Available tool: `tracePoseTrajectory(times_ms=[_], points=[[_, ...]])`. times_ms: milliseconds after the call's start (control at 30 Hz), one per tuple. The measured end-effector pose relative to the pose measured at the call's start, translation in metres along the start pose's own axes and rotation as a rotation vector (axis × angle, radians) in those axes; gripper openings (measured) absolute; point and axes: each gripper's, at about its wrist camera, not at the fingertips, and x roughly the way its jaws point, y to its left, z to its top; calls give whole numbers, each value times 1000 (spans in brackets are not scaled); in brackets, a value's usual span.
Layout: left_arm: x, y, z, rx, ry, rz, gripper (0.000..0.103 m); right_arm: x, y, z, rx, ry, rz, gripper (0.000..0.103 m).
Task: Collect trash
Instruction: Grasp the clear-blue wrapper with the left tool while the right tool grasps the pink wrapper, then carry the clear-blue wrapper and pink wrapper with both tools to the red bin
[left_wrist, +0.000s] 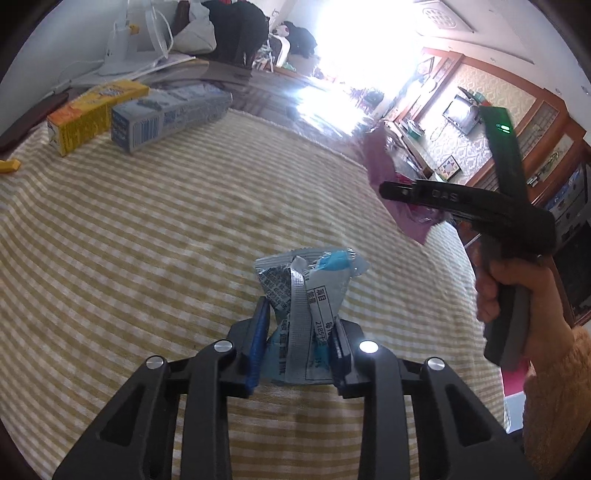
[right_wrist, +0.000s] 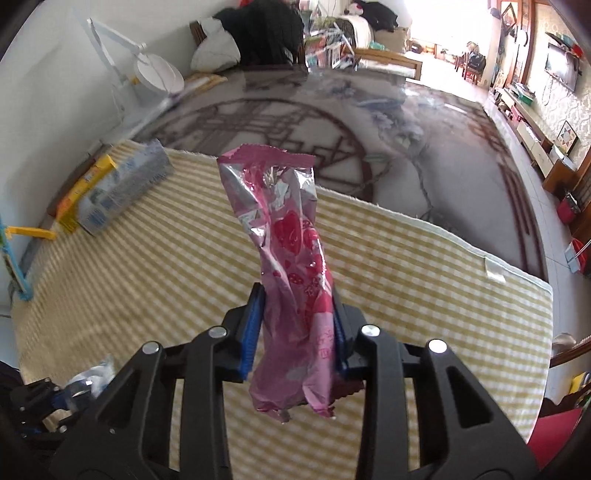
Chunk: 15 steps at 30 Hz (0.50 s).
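Observation:
My left gripper (left_wrist: 300, 334) is shut on a crumpled blue and silver wrapper (left_wrist: 306, 291), which stands up between the blue pads above the yellow checked cloth (left_wrist: 147, 229). My right gripper (right_wrist: 297, 321) is shut on a long pink wrapper (right_wrist: 286, 236) with heart prints, held upright off the cloth (right_wrist: 424, 280). In the left wrist view the right gripper (left_wrist: 391, 192) appears at the right, held by a hand (left_wrist: 517, 291), with the pink wrapper (left_wrist: 384, 166) in its fingers. The left gripper (right_wrist: 59, 398) with its blue wrapper shows at the bottom left of the right wrist view.
A yellow box (left_wrist: 92, 110) and a blue-grey box (left_wrist: 166, 114) lie at the far left of the cloth. A white desk lamp (right_wrist: 147, 74) stands behind them. A yellow clip (right_wrist: 29, 232) lies at the left edge. The patterned tabletop (right_wrist: 314, 122) continues beyond the cloth.

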Motion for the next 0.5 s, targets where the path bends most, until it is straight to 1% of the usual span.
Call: tracePoseTrajectory(times_ms=[200,367,500], points=[[-17,-6,4,26,-49,25,26,-57,4,-20,21,-89,16,32],[-27,-15,6,42,-70,39,26,-97,0,-43,40,-156,0,32],[-31,-27,4,58,-71,34,26,-118,-7,-66,82,-176,-11,32]])
